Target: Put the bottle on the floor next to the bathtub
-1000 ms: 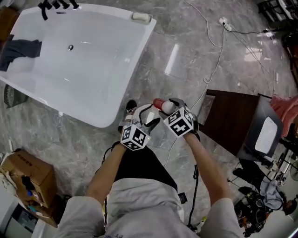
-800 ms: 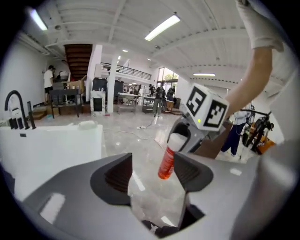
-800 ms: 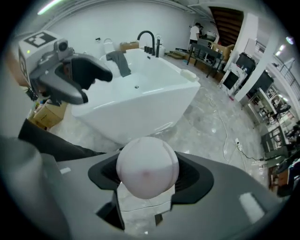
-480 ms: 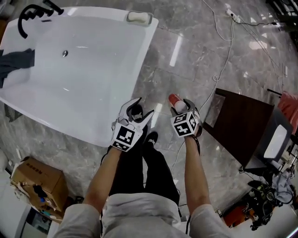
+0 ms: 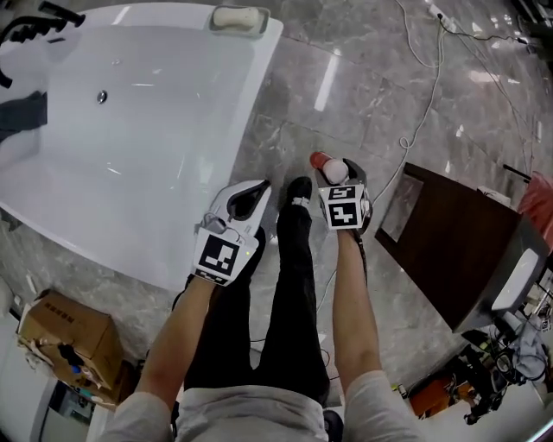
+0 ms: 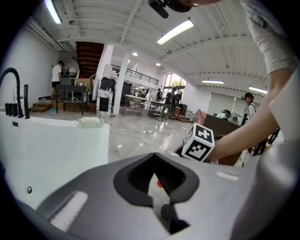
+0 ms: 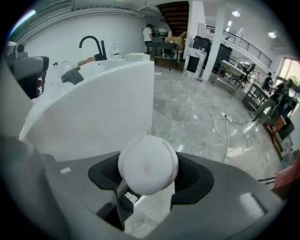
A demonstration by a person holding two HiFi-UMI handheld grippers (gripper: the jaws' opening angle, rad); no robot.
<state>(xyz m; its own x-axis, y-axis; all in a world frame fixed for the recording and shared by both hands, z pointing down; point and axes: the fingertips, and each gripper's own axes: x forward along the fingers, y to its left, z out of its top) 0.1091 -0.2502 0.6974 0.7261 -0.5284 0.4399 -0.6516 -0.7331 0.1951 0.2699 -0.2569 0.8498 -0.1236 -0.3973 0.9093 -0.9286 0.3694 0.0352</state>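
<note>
A white bottle (image 5: 333, 169) with a red cap (image 5: 318, 160) is held in my right gripper (image 5: 339, 173) above the marble floor, a short way right of the white bathtub (image 5: 147, 147). In the right gripper view the bottle's round white end (image 7: 147, 164) fills the space between the jaws of the right gripper (image 7: 147, 177), with the tub's wall (image 7: 103, 108) beyond. My left gripper (image 5: 246, 198) hovers by the tub's near corner, jaws together and empty. In the left gripper view the left gripper (image 6: 157, 183) is shut, and the tub (image 6: 47, 145) lies to its left.
A dark brown cabinet (image 5: 449, 233) stands right of the grippers. Cables (image 5: 423, 95) trail over the floor behind. A cardboard box (image 5: 65, 332) sits at lower left. A dark cloth (image 5: 22, 112) lies in the tub, a pale block (image 5: 235, 17) on its corner. The person's shoe (image 5: 298, 192) is between the grippers.
The left gripper's jaws, open before, have come together on nothing. Both grippers sit nearer the tub's corner. The right gripper keeps the bottle.
</note>
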